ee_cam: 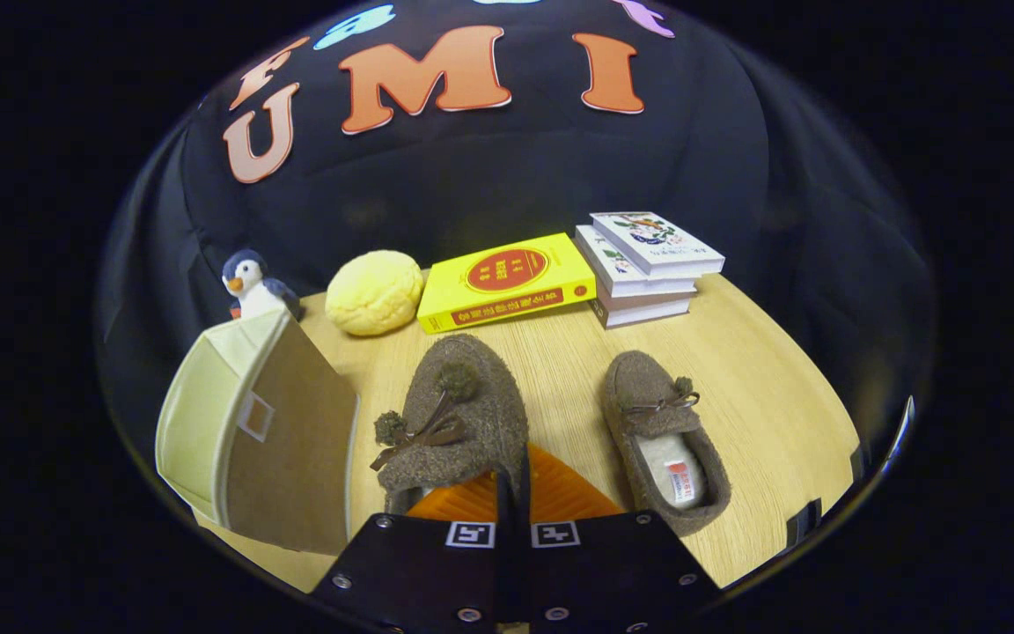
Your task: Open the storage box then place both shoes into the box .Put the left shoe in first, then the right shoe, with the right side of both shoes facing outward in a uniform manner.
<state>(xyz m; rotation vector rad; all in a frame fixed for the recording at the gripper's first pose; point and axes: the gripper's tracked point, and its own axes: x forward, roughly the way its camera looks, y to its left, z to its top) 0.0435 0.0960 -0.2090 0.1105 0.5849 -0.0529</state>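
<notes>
My gripper (514,482) is shut on the rim of the nearer brown felt shoe (459,414); a thin dark strip of its collar sits pinched between the two fingers. That shoe's toe points away from me, with pom-pom laces on top. The second brown shoe (661,431) lies on the wooden table (780,387) to the right of the fingers, toe pointing away, its pale lining showing. Left of the fingers stands the cream storage box (203,414), a brown panel (300,449) with a small square tab turned toward the held shoe. Whether that panel is an opened door I cannot tell.
Beyond the shoes, along the table's far edge, sit a penguin toy (250,283), a yellow bun-shaped cushion (375,292), a yellow book (507,282) and a stack of three books (648,264). Bare wood lies between the two shoes.
</notes>
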